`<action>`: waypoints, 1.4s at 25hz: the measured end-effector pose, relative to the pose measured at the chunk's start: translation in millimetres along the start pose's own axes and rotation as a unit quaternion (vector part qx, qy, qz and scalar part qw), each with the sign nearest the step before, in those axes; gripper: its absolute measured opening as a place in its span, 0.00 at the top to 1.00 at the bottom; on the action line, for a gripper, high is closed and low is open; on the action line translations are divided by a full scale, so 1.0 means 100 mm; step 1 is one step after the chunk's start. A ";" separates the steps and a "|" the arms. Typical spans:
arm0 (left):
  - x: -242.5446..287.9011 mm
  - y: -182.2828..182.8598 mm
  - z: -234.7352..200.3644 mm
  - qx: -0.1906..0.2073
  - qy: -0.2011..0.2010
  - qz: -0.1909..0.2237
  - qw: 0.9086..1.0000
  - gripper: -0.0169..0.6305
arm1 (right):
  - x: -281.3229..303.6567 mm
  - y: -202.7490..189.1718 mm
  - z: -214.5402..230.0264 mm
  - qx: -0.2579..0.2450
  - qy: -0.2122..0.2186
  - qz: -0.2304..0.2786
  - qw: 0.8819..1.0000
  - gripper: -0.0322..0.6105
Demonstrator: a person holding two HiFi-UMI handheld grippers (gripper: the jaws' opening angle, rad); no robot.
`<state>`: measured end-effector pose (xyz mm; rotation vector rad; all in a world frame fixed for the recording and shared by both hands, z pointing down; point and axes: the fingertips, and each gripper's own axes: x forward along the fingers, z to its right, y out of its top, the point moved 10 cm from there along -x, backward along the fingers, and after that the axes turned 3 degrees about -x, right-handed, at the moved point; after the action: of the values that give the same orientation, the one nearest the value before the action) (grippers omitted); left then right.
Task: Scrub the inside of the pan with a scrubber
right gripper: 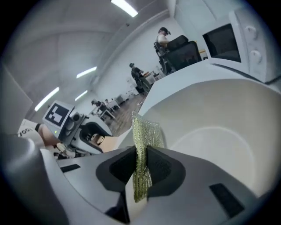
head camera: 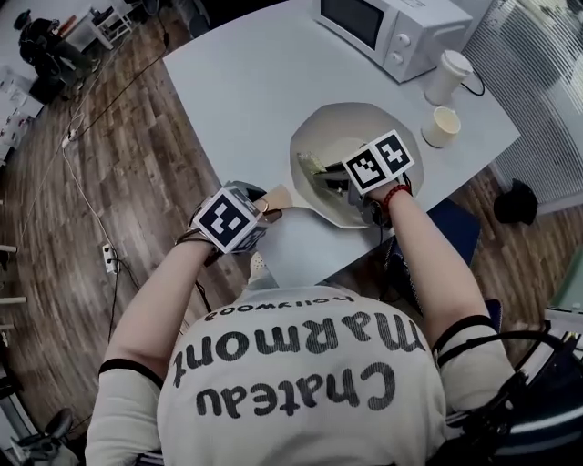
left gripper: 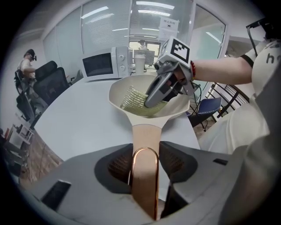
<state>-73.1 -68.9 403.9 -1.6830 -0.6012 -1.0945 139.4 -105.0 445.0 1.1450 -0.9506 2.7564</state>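
Grey table (head camera: 237, 82) at frame centre, our left gripper (left gripper: 145, 166) clamps the pan handle (left gripper: 145, 136), our right gripper (right gripper: 141, 165) pinches the scrubber (right gripper: 147, 132) inside the pan (head camera: 342, 132).

The pan (head camera: 342, 127) sits at the table's near edge, on the table (head camera: 237, 82), the scrubber (left gripper: 133, 99) inside it; the microwave (head camera: 392, 32) stands far behind, two cups (head camera: 441, 126) right of the pan.

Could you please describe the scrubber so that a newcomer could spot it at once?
On the pale table, near the white microwave, sits a cream pan whose tan handle the left gripper clamps. Inside its bowl the right gripper pinches the scrubber, a thin flat pad. It is the only yellow-green, glittery mesh thing there.
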 end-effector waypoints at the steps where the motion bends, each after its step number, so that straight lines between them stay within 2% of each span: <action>1: 0.00 0.00 0.00 0.001 -0.002 0.000 1.000 0.68 | 0.06 0.02 0.02 0.022 0.008 0.010 1.000 0.86; 5: 0.05 0.07 0.01 0.013 -0.006 0.000 1.000 0.68 | 0.19 0.11 0.17 0.083 0.022 0.029 0.996 0.85; 9: 0.04 0.11 0.04 0.053 0.010 -0.021 0.998 0.69 | 0.43 0.10 0.18 0.111 0.019 0.025 0.993 0.85; 11: 0.03 0.12 0.05 0.048 0.013 -0.025 0.998 0.69 | 0.45 0.08 0.19 0.138 0.022 0.019 0.990 0.85; 15: -0.01 0.10 0.07 0.035 0.015 -0.020 0.999 0.70 | 0.41 0.03 0.11 0.174 0.062 -0.013 0.983 0.85; 18: 0.03 0.10 0.06 0.018 0.012 -0.016 1.000 0.70 | 0.39 -0.02 0.07 0.167 0.077 -0.042 0.982 0.85; 22: 0.03 0.12 0.02 0.001 0.027 -0.008 1.000 0.70 | 0.29 -0.07 -0.04 0.131 0.082 -0.083 0.984 0.85; 24: 0.05 0.11 0.07 -0.015 0.015 -0.005 1.000 0.70 | 0.22 -0.12 -0.07 0.126 0.080 -0.097 0.984 0.85; 29: 0.09 0.11 0.08 -0.024 0.015 0.002 1.000 0.70 | 0.14 -0.33 0.04 0.118 0.034 -0.160 0.979 0.85; 35: 0.10 0.11 0.05 -0.024 0.022 -0.001 0.999 0.70 | 0.12 -0.41 0.15 0.135 0.020 -0.199 0.970 0.85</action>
<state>-57.8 -69.7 407.3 -1.6954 -0.5516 -1.1523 149.3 -82.3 482.9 1.1532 -0.2969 2.6092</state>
